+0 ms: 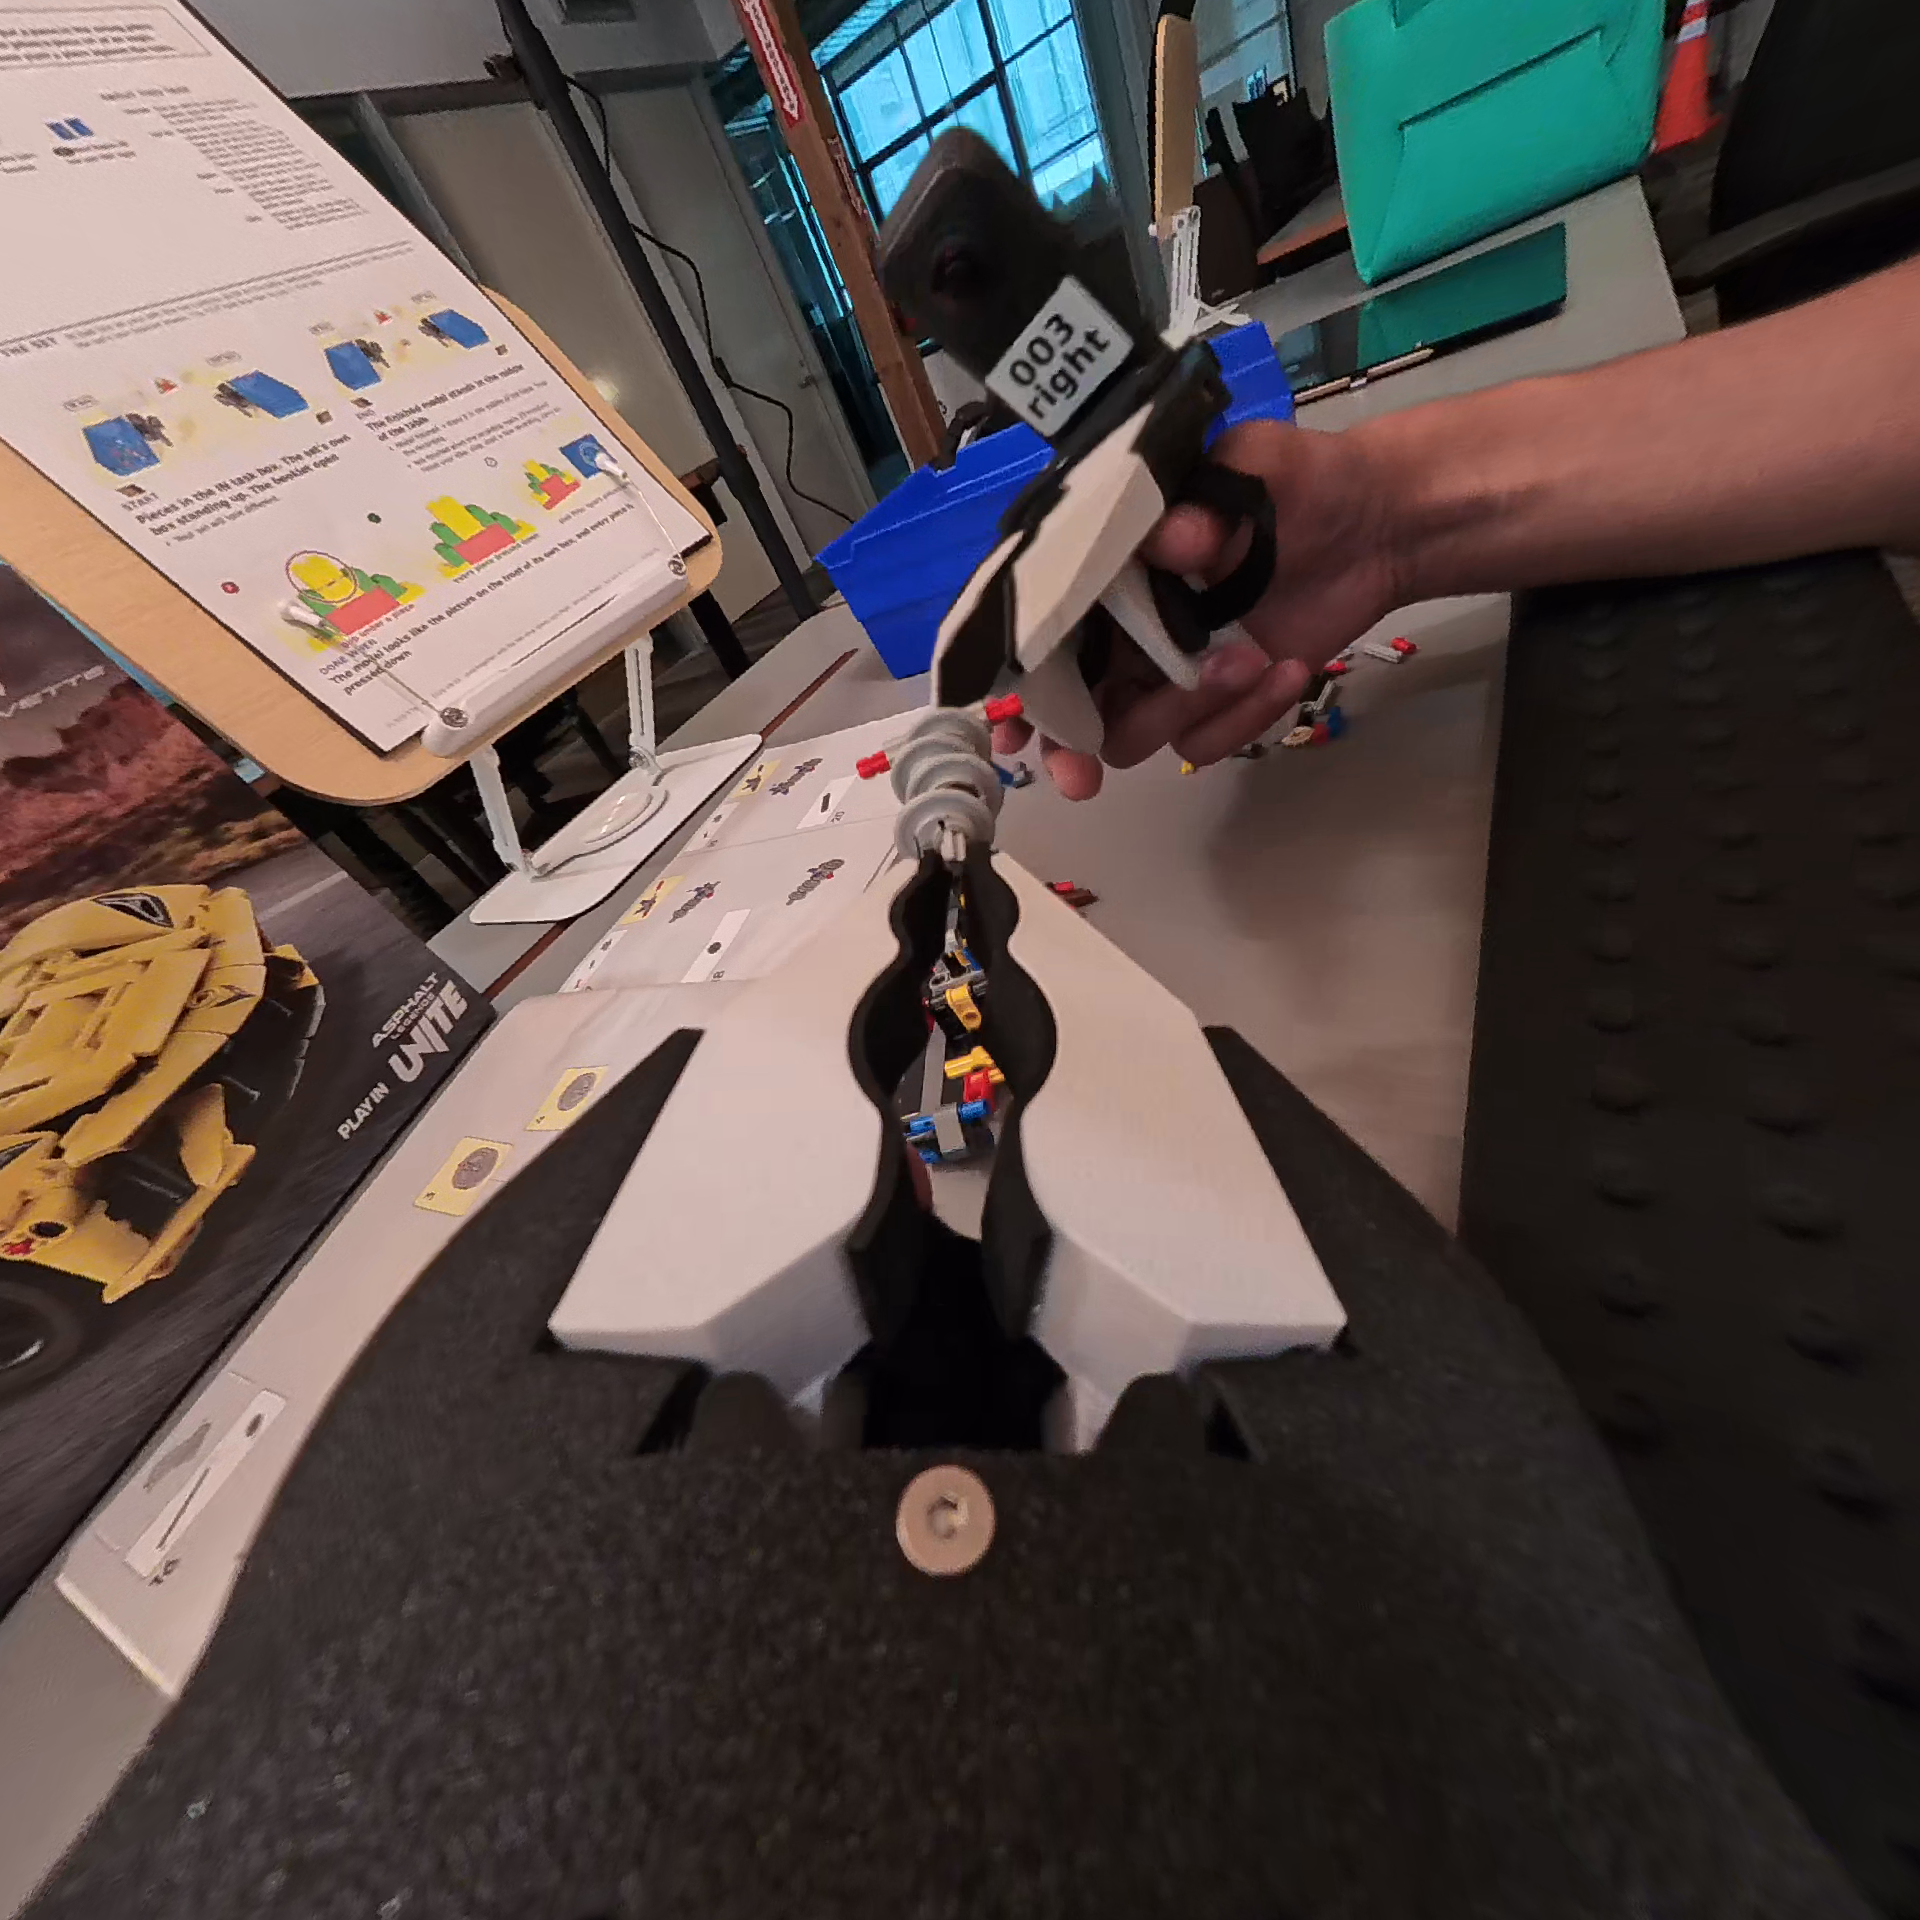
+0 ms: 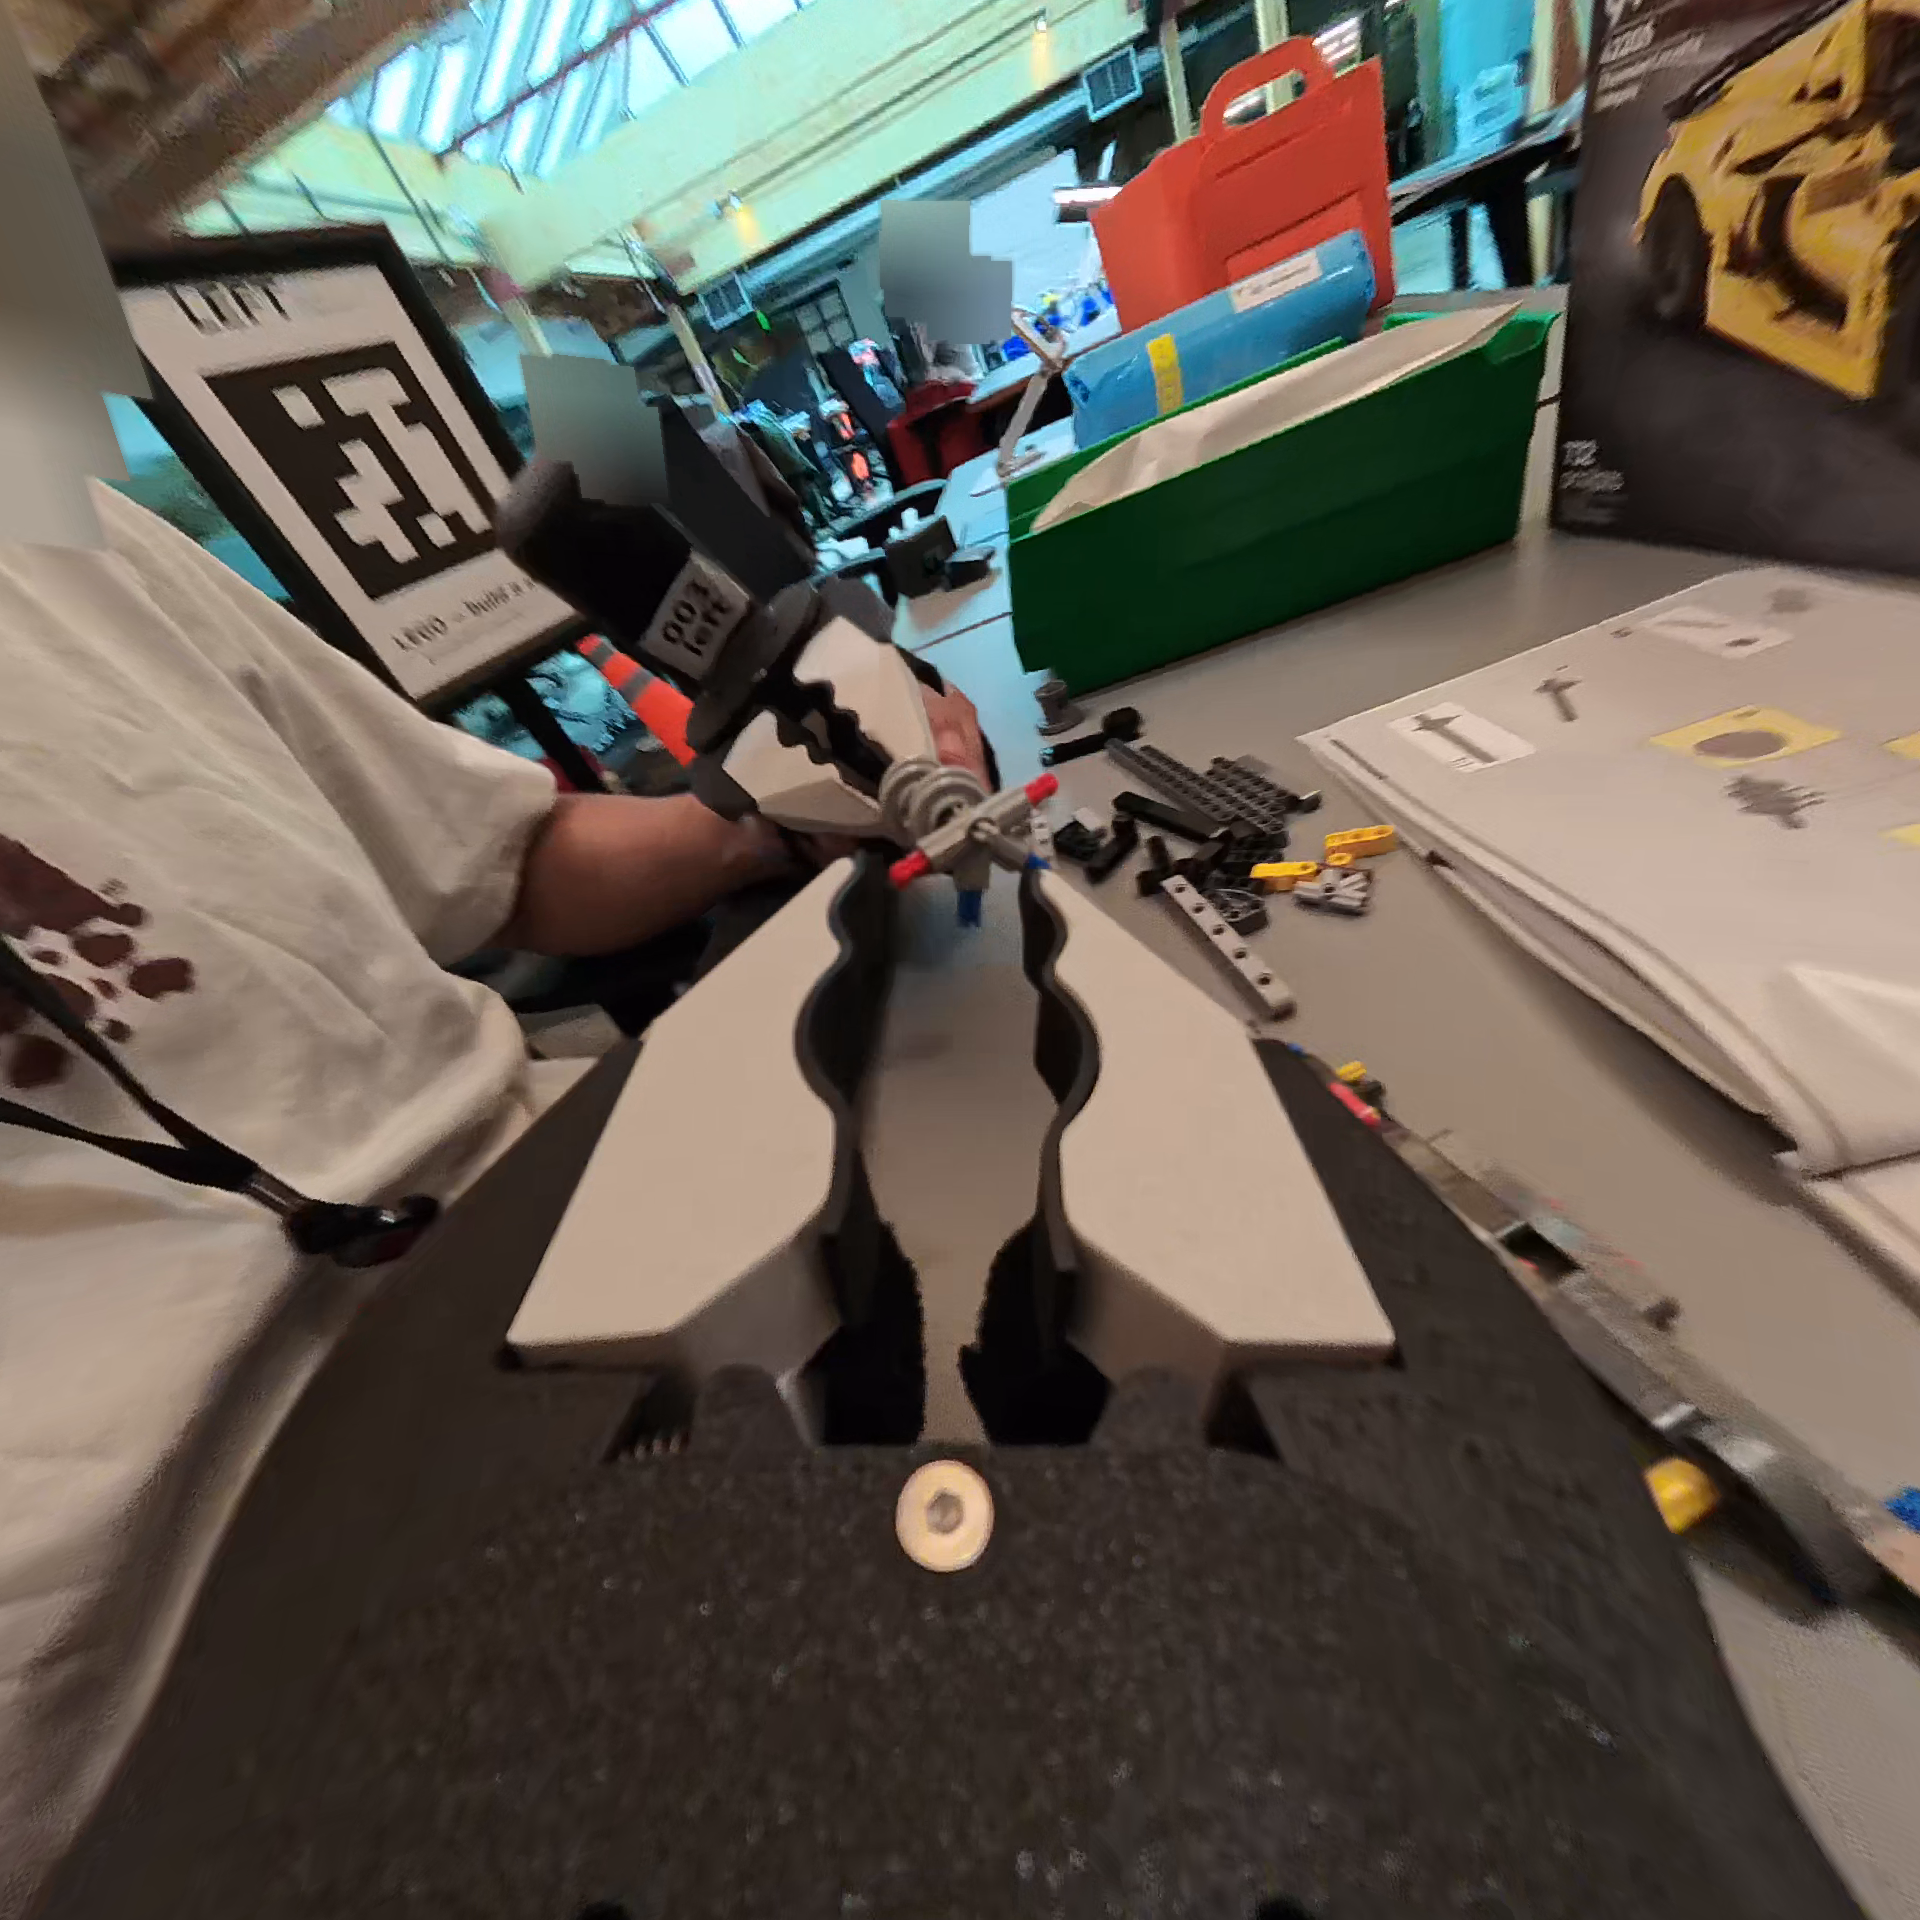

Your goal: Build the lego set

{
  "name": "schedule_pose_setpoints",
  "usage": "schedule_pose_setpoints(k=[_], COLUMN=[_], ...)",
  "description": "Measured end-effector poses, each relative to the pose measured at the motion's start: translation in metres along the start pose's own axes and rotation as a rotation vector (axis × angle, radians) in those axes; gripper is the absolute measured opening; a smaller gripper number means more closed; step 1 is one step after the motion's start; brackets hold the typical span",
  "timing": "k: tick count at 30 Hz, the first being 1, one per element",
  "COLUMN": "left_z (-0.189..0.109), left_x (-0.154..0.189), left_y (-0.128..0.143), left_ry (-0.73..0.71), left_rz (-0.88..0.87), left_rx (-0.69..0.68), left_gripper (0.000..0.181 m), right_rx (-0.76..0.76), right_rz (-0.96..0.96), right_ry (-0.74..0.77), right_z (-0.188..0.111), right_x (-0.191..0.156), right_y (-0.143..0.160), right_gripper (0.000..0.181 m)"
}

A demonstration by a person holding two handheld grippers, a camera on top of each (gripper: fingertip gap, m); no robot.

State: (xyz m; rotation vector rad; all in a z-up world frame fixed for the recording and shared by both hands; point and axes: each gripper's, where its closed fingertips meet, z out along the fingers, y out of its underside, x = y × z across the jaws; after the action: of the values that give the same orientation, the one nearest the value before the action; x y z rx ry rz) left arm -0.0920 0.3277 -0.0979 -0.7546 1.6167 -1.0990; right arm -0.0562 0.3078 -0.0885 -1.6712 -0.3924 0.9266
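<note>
The left hand-held gripper [image 1: 951,868] pinches the grey gear piece [image 1: 943,779] up in the air. The right hand-held gripper [image 2: 951,883] is apart, ready to push something on, I think.

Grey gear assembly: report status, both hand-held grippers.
Left hand-held gripper shut on grey gear assembly. Right hand-held gripper open, at assembly's red-tipped crosspiece. Loose pieces on table, none in the way.
</note>
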Motion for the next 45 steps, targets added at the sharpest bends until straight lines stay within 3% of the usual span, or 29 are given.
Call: schedule_pose_setpoints(k=[7,13,15,18,23,26,29,34,37,45], left_z=[0.002,-0.001,-0.002,0.002,0.016,0.024,0.026,0.028,0.028,0.025], left_x=[0.009,0.016,0.025,0.031,0.045,0.048,0.049,0.034,0.023,0.003], left_y=[-0.001,-0.007,-0.011,-0.004,0.027,0.05,0.055,0.056,0.056,0.049], left_ry=[0.004,0.076,0.163,0.209,0.256,0.249,0.245,0.172,0.128,0.022], left_rz=[0.096,0.015,-0.072,-0.109,-0.082,-0.032,-0.027,-0.133,-0.194,-0.233], left_rx=[-0.004,0.042,0.068,0.029,-0.15,-0.28,-0.306,-0.314,-0.315,-0.26], left_gripper=[0.001,0.0,0.0,0.0,0.001,0.002,0.002,0.005,0.005,0.024], right_rx=[-0.013,-0.083,-0.058,-0.056,-0.213,-0.326,-0.439,-0.658,-0.756,-0.725], right_rz=[0.199,-0.061,-0.191,-0.22,-0.194,-0.217,-0.336,-0.535,-0.528,-0.291], right_ry=[-0.103,-0.033,-0.02,-0.033,0.12,0.312,0.54,0.719,0.693,0.597], right_z=[0.005,0.012,0.013,0.01,-0.009,-0.031,-0.054,-0.061,-0.056,-0.053], right_x=[-0.004,-0.006,-0.008,-0.016,-0.004,0.014,0.032,0.04,0.039,0.031], right_y=[0.006,0.021,0.019,0.02,0.046,0.065,0.076,0.092,0.105,0.117], right_gripper=[0.023,0.023,0.021,0.019,0.019,0.019,0.019,0.019,0.019,0.025])
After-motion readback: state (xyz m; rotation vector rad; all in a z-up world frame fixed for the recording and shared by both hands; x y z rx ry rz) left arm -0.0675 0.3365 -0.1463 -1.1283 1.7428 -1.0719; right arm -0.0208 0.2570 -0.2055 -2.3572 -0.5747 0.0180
